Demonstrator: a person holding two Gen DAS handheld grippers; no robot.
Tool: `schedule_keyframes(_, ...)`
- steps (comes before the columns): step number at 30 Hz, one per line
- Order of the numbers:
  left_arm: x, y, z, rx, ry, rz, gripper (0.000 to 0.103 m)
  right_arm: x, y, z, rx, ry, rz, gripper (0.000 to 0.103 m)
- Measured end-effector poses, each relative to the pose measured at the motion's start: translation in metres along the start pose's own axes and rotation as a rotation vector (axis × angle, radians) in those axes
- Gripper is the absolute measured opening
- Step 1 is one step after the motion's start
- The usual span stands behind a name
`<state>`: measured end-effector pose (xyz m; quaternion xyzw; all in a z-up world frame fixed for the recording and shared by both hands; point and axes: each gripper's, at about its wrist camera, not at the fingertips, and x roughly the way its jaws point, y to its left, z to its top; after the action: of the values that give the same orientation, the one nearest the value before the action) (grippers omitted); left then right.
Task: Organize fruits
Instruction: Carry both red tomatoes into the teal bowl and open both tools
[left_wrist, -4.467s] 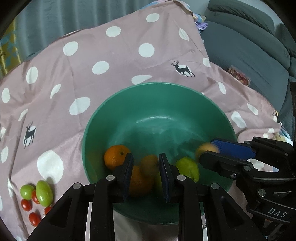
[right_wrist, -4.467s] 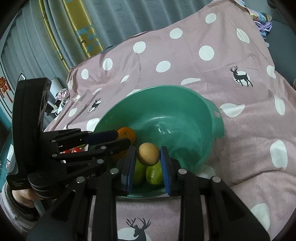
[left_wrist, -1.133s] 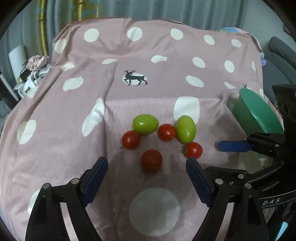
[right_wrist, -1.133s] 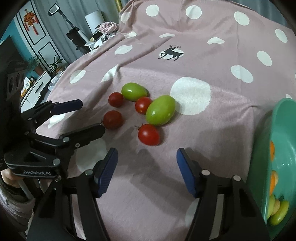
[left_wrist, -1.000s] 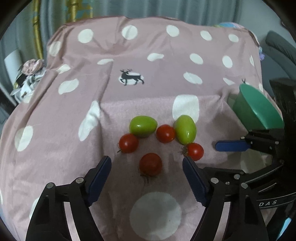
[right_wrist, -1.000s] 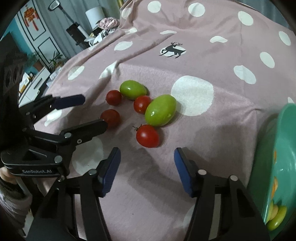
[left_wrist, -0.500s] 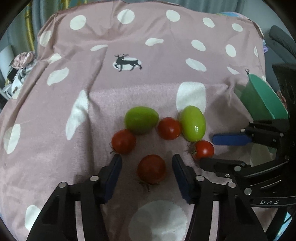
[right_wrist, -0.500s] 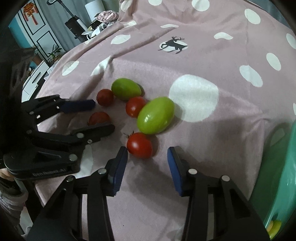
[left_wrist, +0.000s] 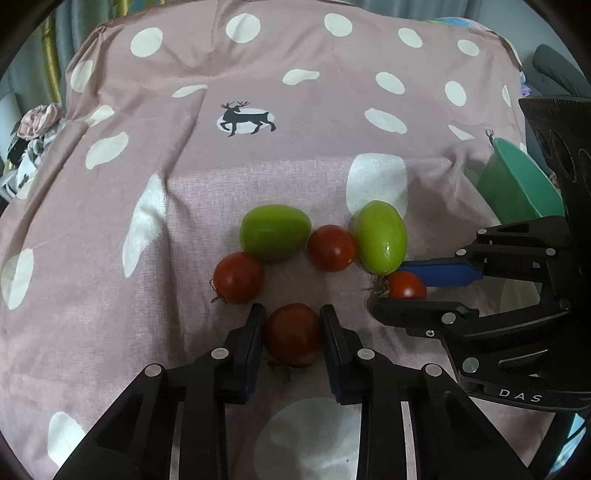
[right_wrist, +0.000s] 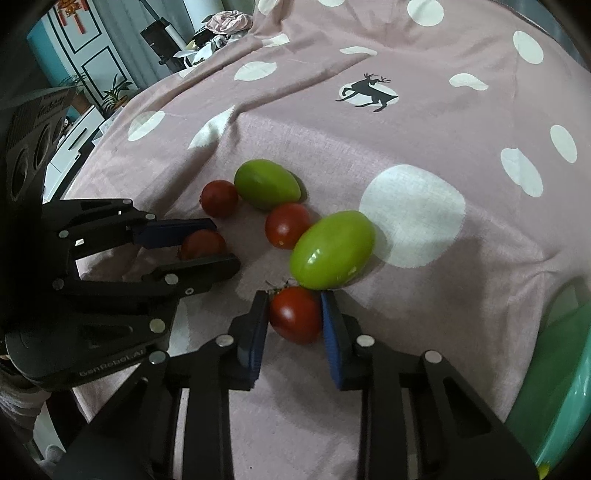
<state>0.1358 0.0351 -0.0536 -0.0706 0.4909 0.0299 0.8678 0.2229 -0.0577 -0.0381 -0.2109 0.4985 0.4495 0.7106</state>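
Change since half a second ago: both tongs have drawn in from a half-open straddle to a narrow pinch, each now around its own red fruit; the other fruits lie as before.

Item 1. Left gripper (left_wrist: 292, 325): jaws narrow, pads against both flanks of the dark red tomato (left_wrist: 293, 333), which sits on the spotted cloth (left_wrist: 184, 192) at 6 o'clock of the cluster.

Item 2. Right gripper (right_wrist: 294, 314): jaws narrow, closed onto the stemmed red tomato (right_wrist: 295, 314), at 5 o'clock of the cluster and touching the large green fruit (right_wrist: 331, 254).

Item 3. Loose stock: second green fruit (left_wrist: 274, 232) at 11 o'clock, centre red tomato (left_wrist: 331, 248), left red tomato (left_wrist: 238, 277) at 9 o'clock.

Item 4. Green bowl (left_wrist: 517, 188): at 3 o'clock, well apart from the cluster, fruit already inside.

Hazards, as judged:
- Soft skins; an over-tight squeeze could split either tomato.
- Round, smooth bodies may slip out of the pads on lifting.
- Lifting item 2 may nudge the large green fruit and set it rolling.
- The two tongs work near each other; crossing paths toward the bowl could make them collide.
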Motion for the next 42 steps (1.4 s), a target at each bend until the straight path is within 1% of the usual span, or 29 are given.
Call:
schedule_keyframes(4,-0.005,0.001,-0.001,-0.021,-0.013,-0.006,0.030,-0.003,0.000,-0.002,0.027,-0.016,0.015,0.029)
schedule_keyframes(8,-0.016,-0.004,-0.006,-0.012,-0.031,-0.006,0.030,-0.016,0.002,-0.011,0.041,-0.053,0.027,0.029)
schedule_keyframes(17,-0.051,-0.021,-0.026,-0.018,-0.087,-0.015,0.030,-0.058,0.008,-0.045,0.076,-0.158,0.074,0.029)
schedule_keyframes(21,-0.063,-0.033,-0.033,-0.016,-0.104,-0.028,0.030,-0.078,0.012,-0.061,0.091,-0.201,0.079,0.029)
schedule_keyframes(27,-0.077,-0.054,-0.037,0.006,-0.128,-0.038,0.030,-0.101,0.014,-0.080,0.096,-0.245,0.062,0.029)
schedule_keyframes(34,-0.088,-0.074,-0.030,0.035,-0.155,-0.050,0.030,-0.129,-0.003,-0.100,0.151,-0.307,0.030,0.029)
schedule_keyframes(42,-0.093,-0.102,-0.015,0.075,-0.180,-0.086,0.030,-0.159,-0.028,-0.124,0.221,-0.381,-0.015,0.029)
